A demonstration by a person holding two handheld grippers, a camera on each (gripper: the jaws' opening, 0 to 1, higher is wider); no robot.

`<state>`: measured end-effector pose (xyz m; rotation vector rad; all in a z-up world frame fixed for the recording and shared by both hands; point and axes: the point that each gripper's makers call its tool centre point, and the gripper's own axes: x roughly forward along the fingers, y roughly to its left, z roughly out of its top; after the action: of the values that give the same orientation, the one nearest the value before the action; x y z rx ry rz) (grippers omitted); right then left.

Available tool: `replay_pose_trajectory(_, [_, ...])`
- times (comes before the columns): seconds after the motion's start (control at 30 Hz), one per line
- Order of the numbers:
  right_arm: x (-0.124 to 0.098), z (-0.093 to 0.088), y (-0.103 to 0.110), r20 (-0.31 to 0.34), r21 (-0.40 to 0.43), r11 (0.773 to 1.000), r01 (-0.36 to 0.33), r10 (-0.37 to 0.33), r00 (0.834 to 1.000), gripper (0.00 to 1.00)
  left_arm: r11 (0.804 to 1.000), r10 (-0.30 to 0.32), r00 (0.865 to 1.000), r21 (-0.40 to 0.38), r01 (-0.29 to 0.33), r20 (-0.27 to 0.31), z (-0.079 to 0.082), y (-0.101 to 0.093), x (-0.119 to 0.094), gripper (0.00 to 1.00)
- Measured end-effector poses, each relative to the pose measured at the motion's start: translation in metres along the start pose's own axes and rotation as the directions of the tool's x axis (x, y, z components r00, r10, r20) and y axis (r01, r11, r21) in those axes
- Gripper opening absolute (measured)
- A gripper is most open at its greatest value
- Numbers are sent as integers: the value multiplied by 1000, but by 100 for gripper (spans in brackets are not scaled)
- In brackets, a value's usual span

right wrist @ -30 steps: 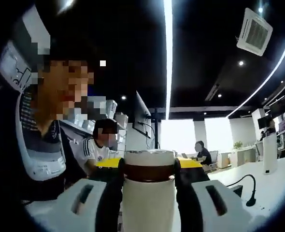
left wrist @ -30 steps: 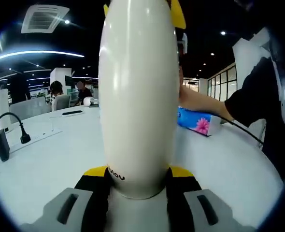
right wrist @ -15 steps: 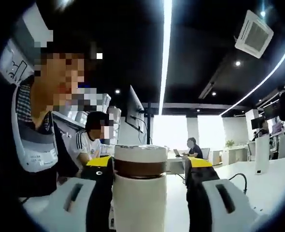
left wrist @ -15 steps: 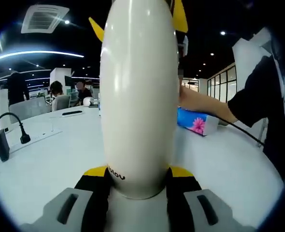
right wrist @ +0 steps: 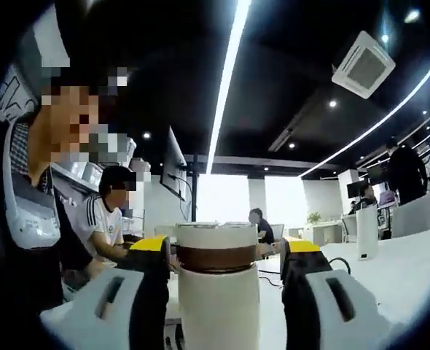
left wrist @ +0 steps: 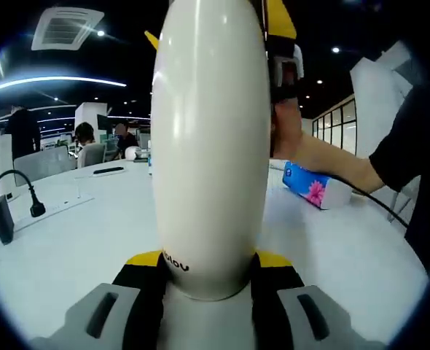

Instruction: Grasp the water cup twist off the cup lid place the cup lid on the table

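In the left gripper view the white water cup (left wrist: 209,146) stands upright and close, with my left gripper (left wrist: 209,260) shut on its lower body. Up at the cup's top, the right gripper's yellow fingertips (left wrist: 281,19) stand on either side of it. In the right gripper view the white lid (right wrist: 216,235), with a brown band (right wrist: 216,258) under it, sits on the cup between the jaws. My right gripper (right wrist: 225,246) is open around the lid, with a gap on the lid's right side.
A white table (left wrist: 69,233) lies under the cup, with a black plug and cable (left wrist: 34,205) at the left. A blue flowered tissue pack (left wrist: 313,188) lies to the right, under a person's forearm (left wrist: 324,164). People sit at desks behind (right wrist: 102,226).
The right gripper's jaws have parted from the lid they were pressed against. That gripper has also turned around the cup's top. The left gripper keeps its hold.
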<state>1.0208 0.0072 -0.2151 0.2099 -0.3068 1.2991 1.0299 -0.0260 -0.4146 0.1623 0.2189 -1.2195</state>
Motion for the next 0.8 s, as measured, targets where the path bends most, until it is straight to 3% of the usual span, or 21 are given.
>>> replay_pose_trajectory(0.1, [-1,2,-2,-9,-60,996,72,-73,997,67,1000,0,1000,0,0,0,0,0,0,48])
replay_pose_trajectory(0.2, [-3,9,0,11,-65,989,133,-133,991,67,1000,0,1000,0,0,0,0,0,-1,48])
replay_pose_trajectory(0.4, [-3,0,-1,-51,-161,948,276,-287,957,65,1000,1,1000,0,-1,-1,-1,-1,-2,48])
replay_pose_trajectory(0.53, [-3,0,-3,-43,-113,915,387,-393,918,65,1000,3,1000,-1,-3,0,-1,-1,-2,48])
replay_pose_trajectory(0.67, [-5,10,-1,-16,-222,850,478,-494,869,65,1000,4,1000,-1,-4,-1,-1,-1,-3,48])
replay_pose_trajectory(0.7, [-6,11,-1,-20,-235,838,493,-511,859,65,1000,4,1000,-1,-4,-1,-1,-1,-3,48])
replay_pose_trajectory(0.77, [-8,13,-1,-21,-244,800,548,-570,822,63,1000,5,1000,-2,-5,-1,-2,-1,-3,48])
replay_pose_trajectory(0.8, [-9,10,0,-31,-228,793,565,-586,810,62,1000,5,1000,-2,-5,-1,-2,-1,-3,48])
